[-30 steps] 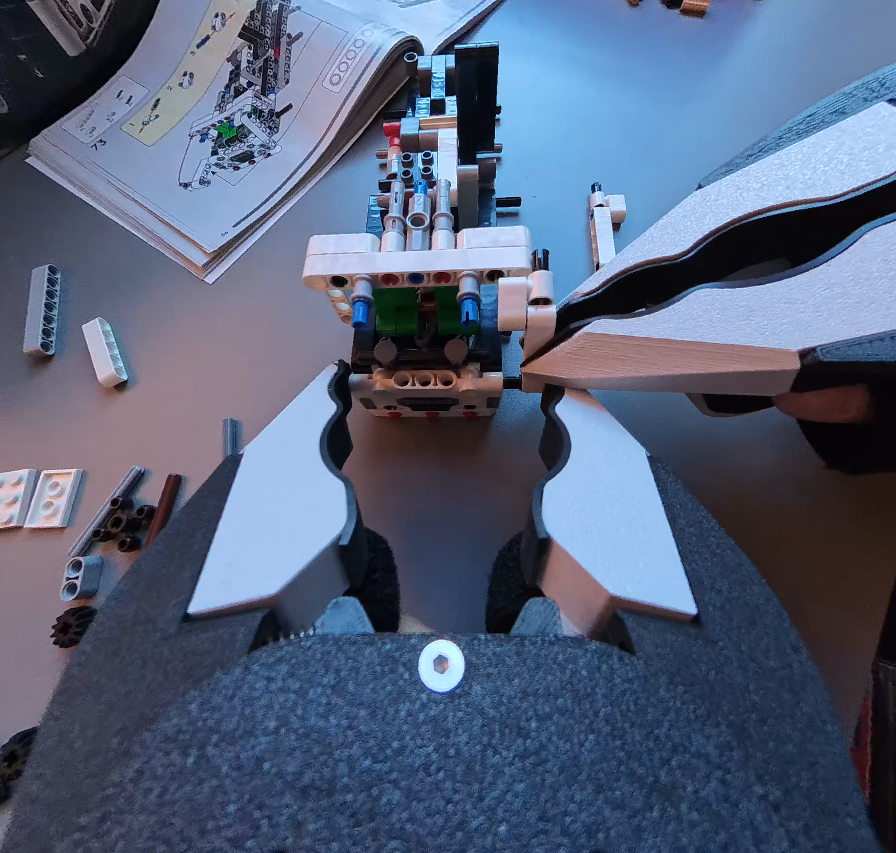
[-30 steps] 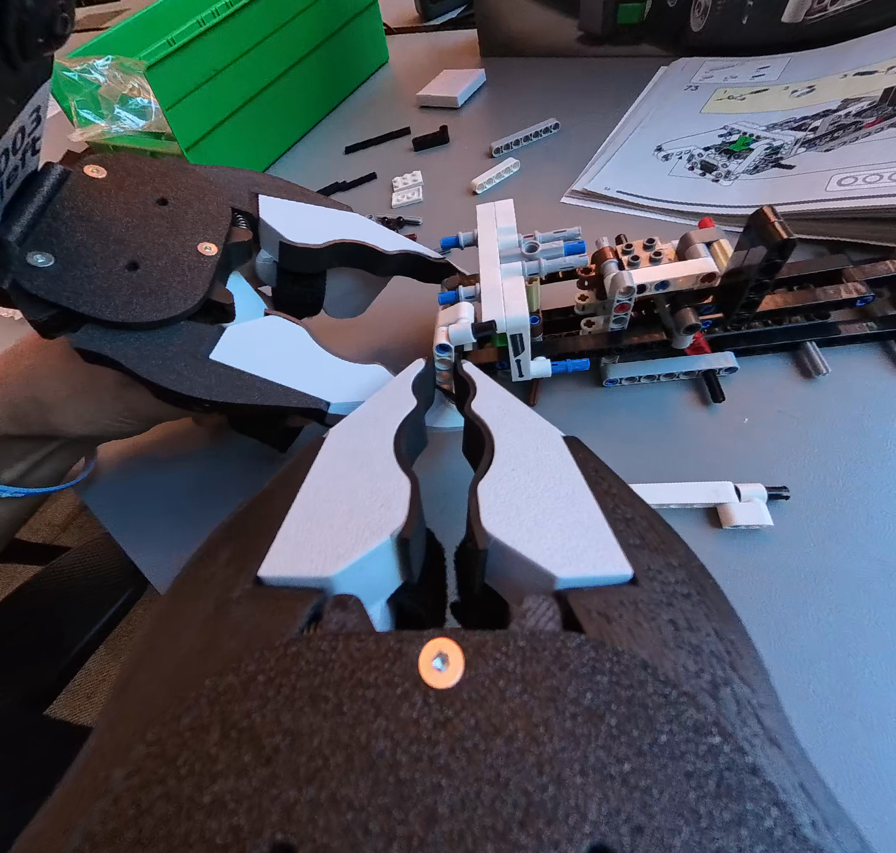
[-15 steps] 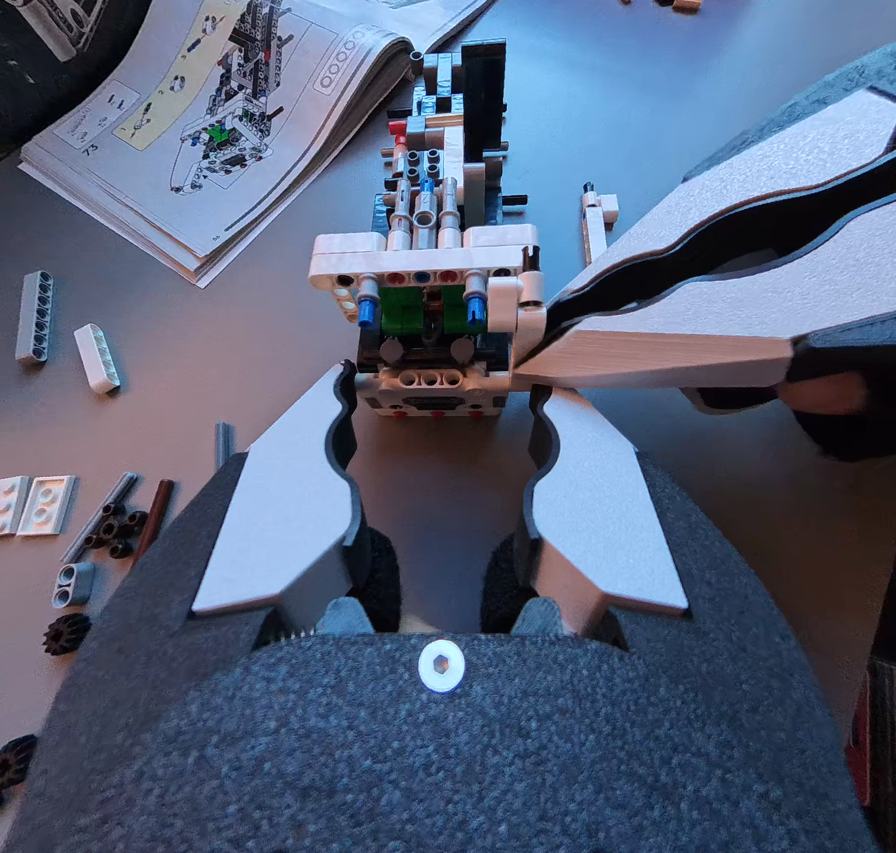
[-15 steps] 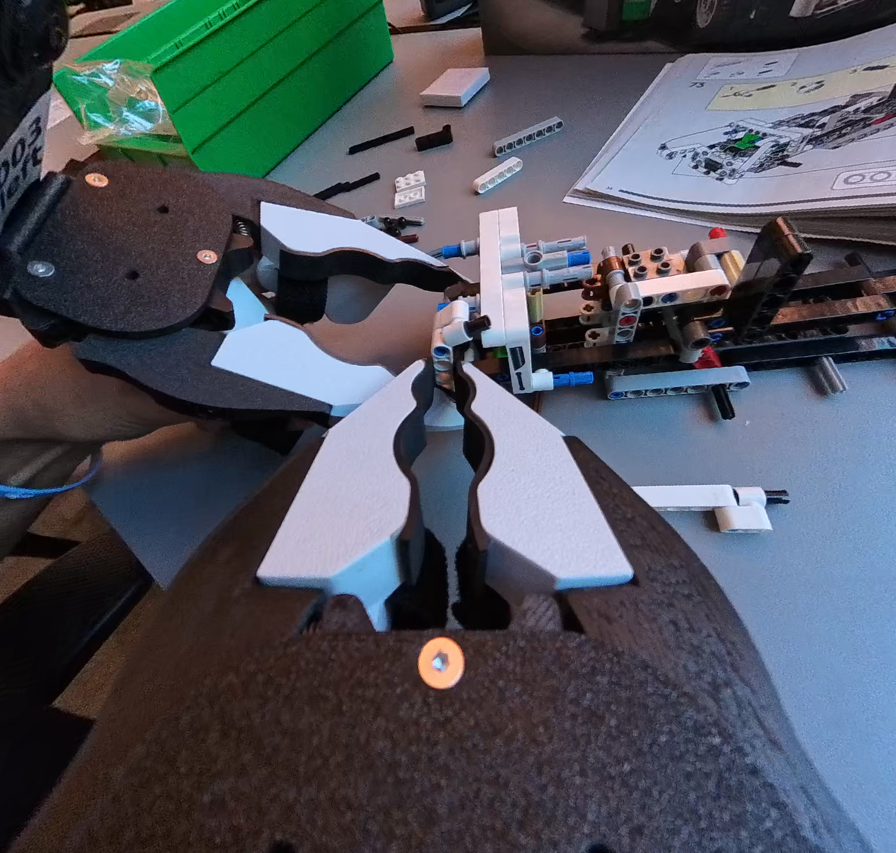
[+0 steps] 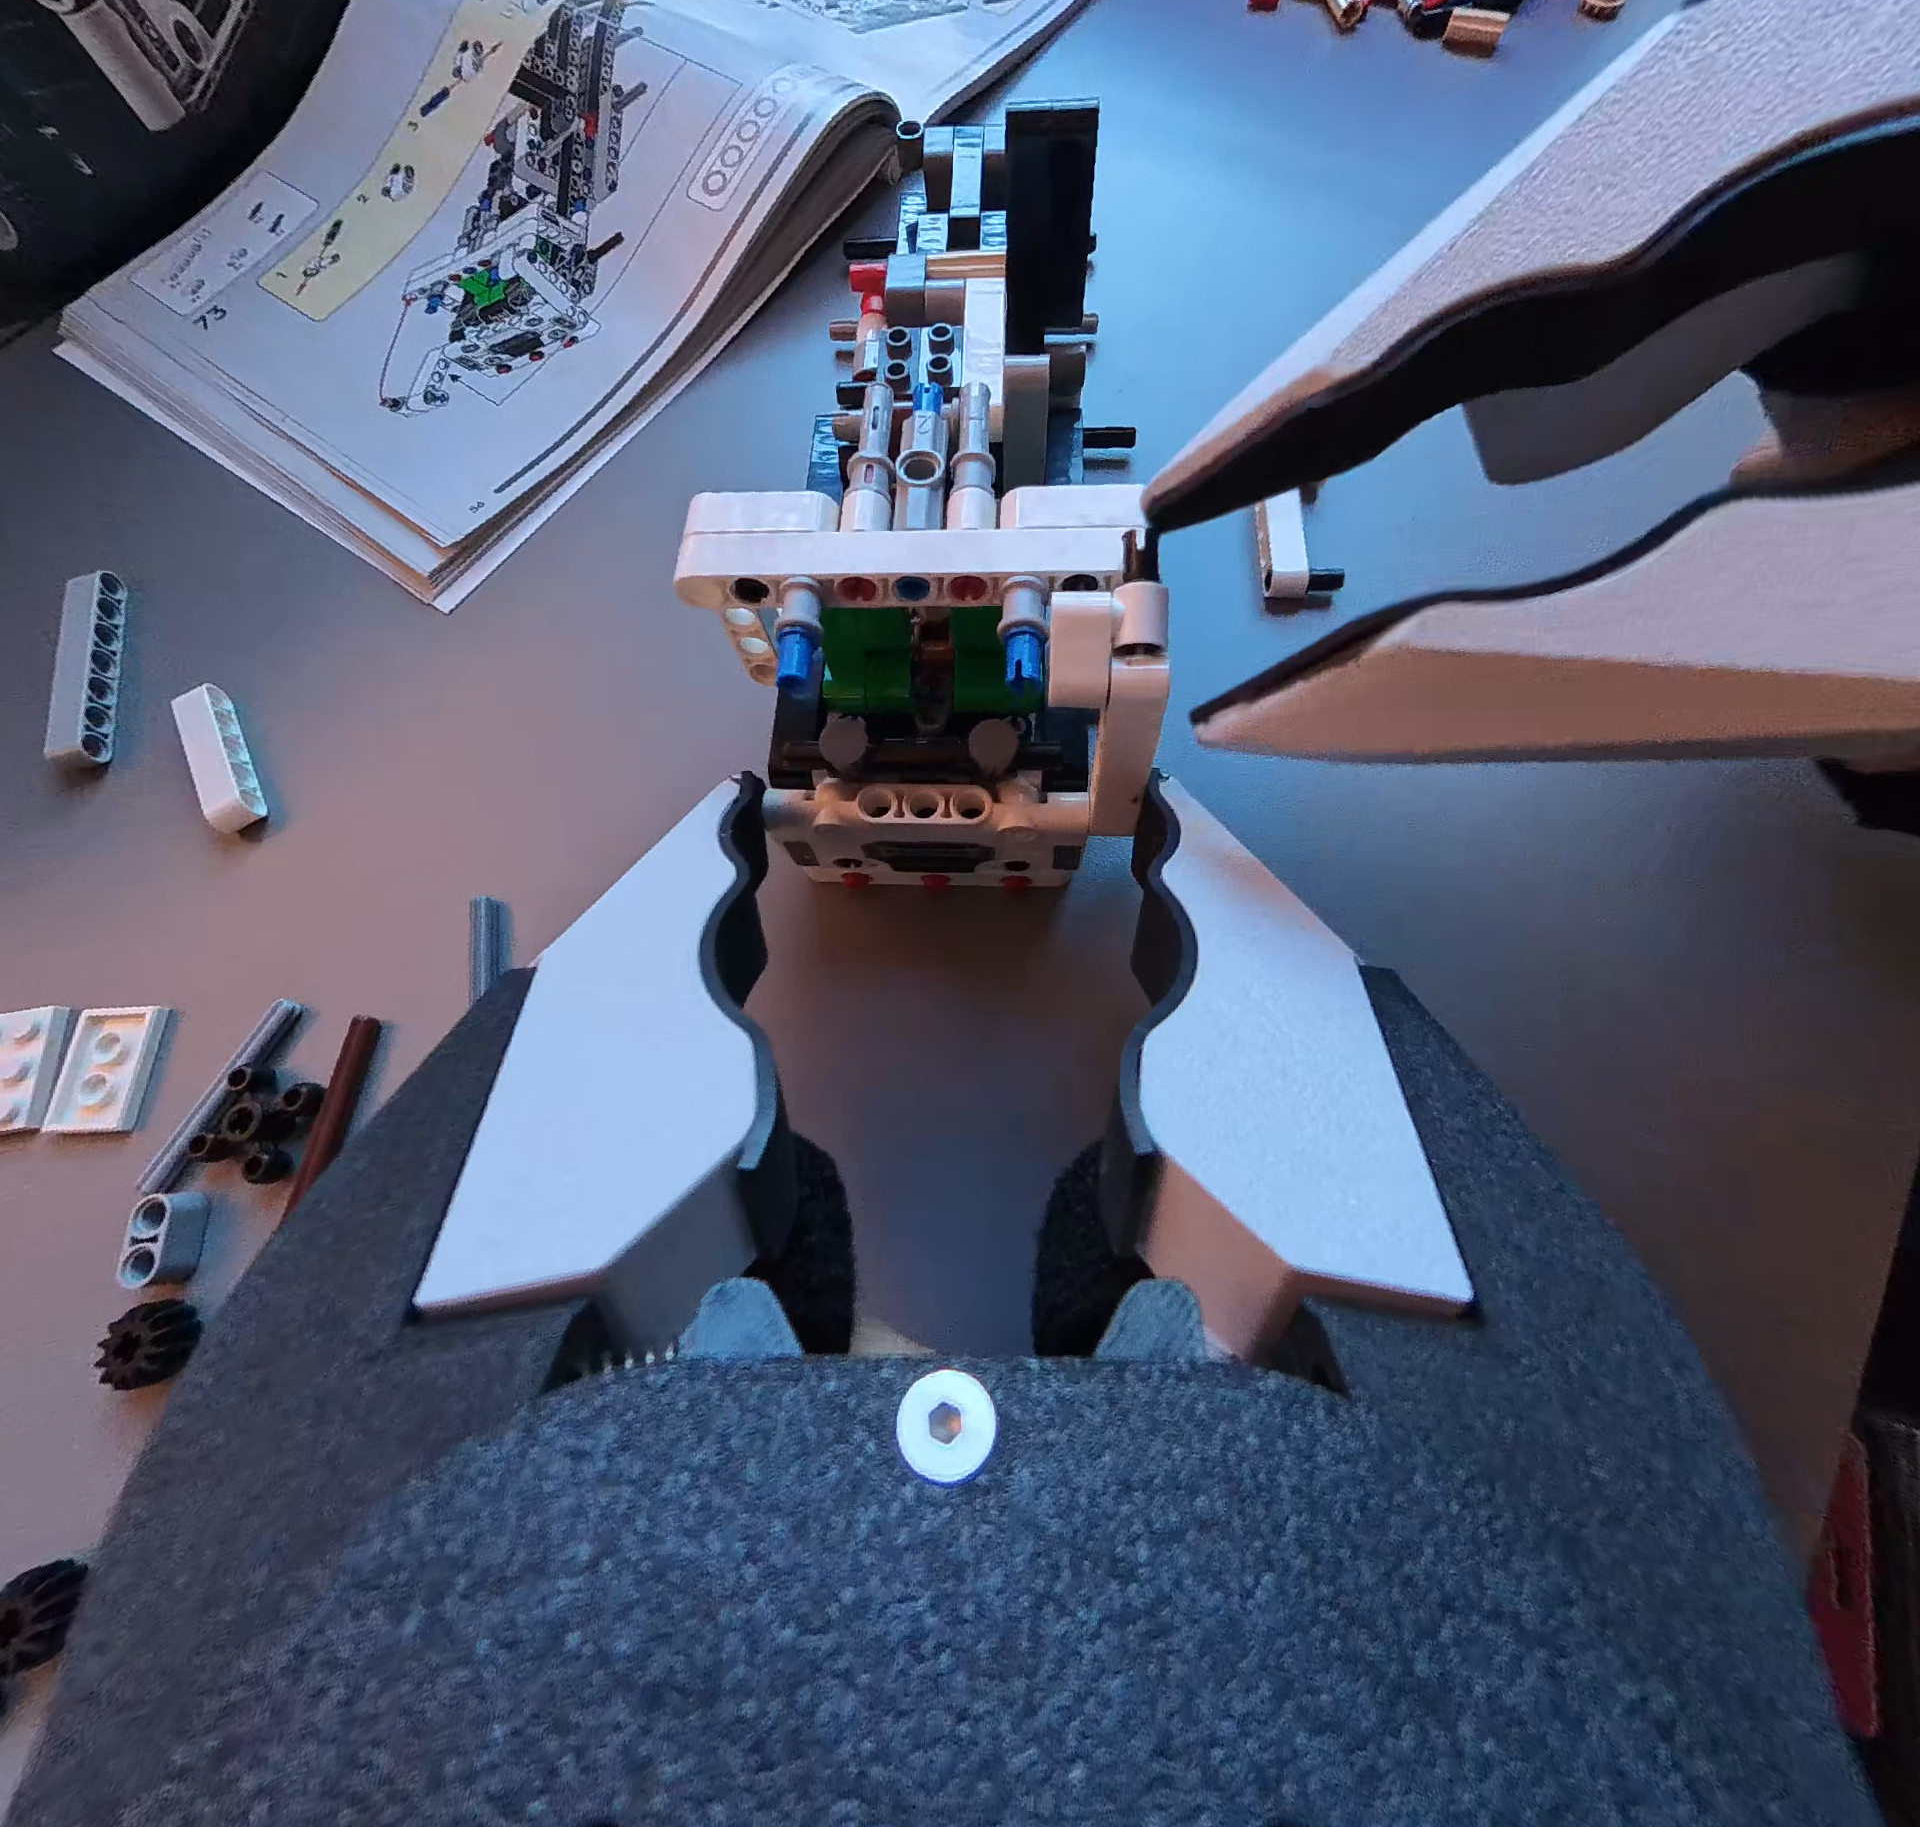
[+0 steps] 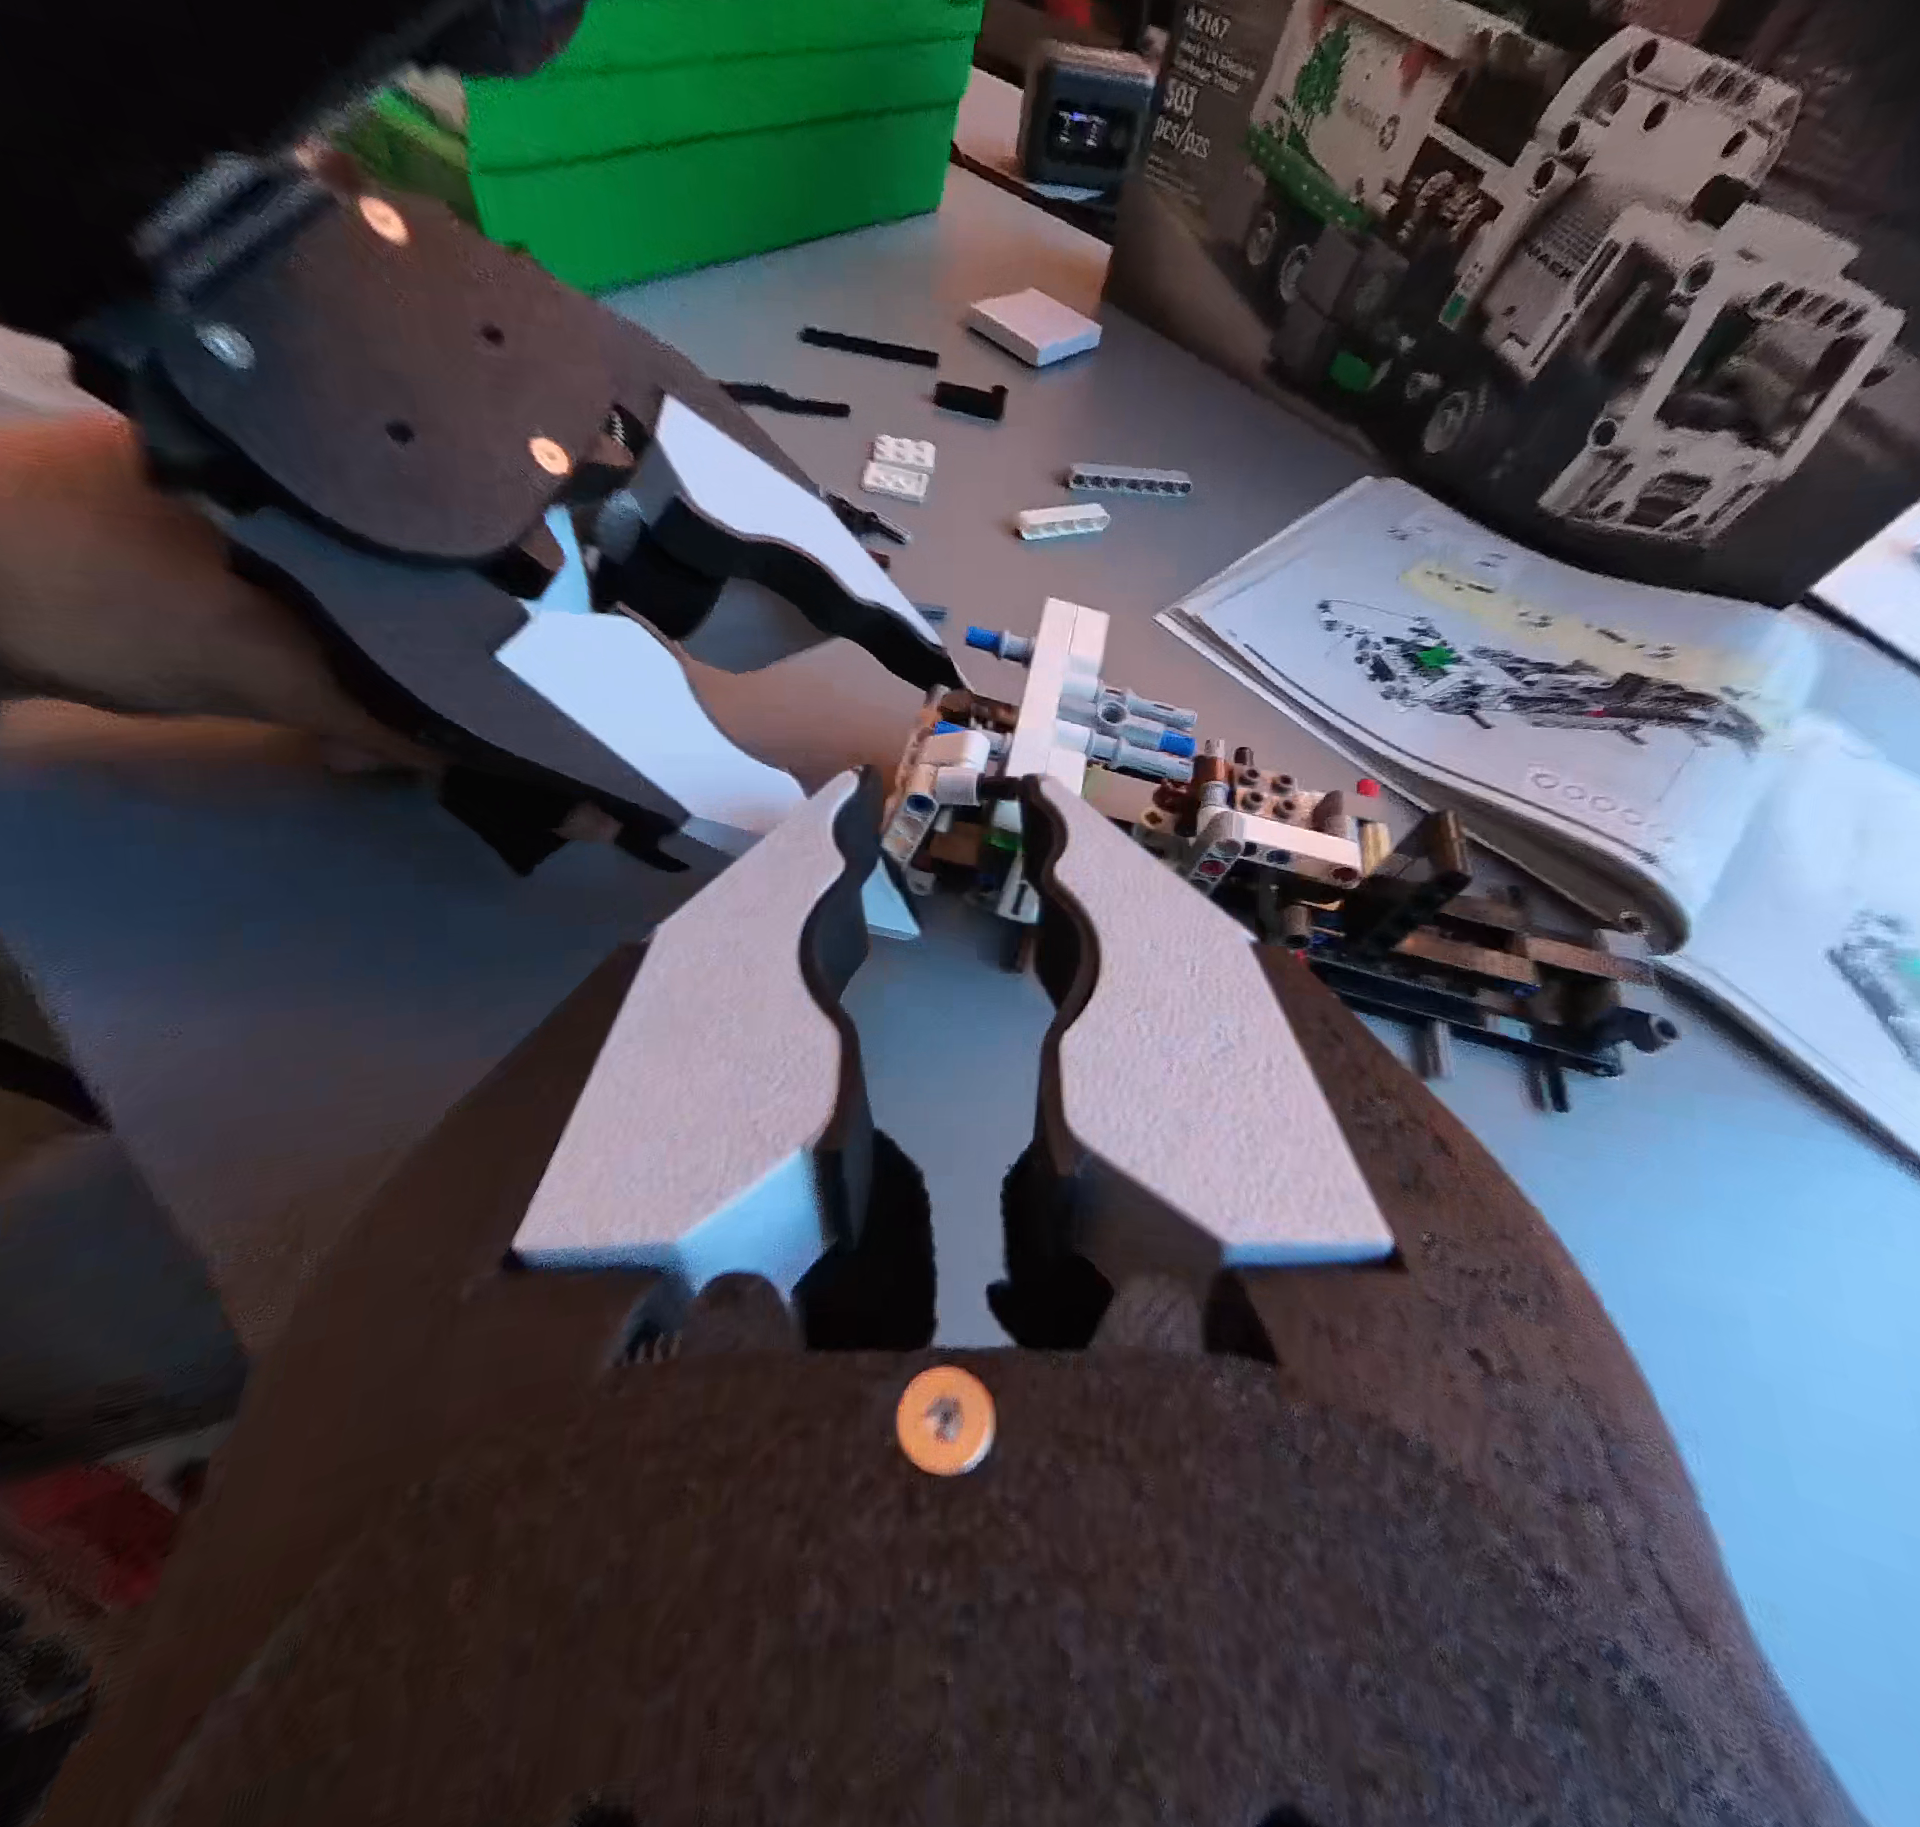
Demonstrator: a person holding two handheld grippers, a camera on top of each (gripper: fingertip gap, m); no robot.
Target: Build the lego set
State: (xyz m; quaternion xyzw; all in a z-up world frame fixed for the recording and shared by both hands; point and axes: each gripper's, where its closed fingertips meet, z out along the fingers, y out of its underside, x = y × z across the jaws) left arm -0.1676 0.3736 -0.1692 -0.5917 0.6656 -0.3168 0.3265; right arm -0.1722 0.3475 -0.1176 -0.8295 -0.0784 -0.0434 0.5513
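- Tool on the left is spread wide, its two fingers set on either side of the near end of the half-built model, which sits on the grey desk; whether the pads press the model cannot be told.
- Right tool is parted too, empty, its tips around a white corner piece on the model's right side.
- Judged from this, the step is seating that corner piece; the left tool should brace the base firmly while the right presses straight inward.
- A slanted push could slide the model toward the open booklet.
- Loose parts lie to the left, well apart.
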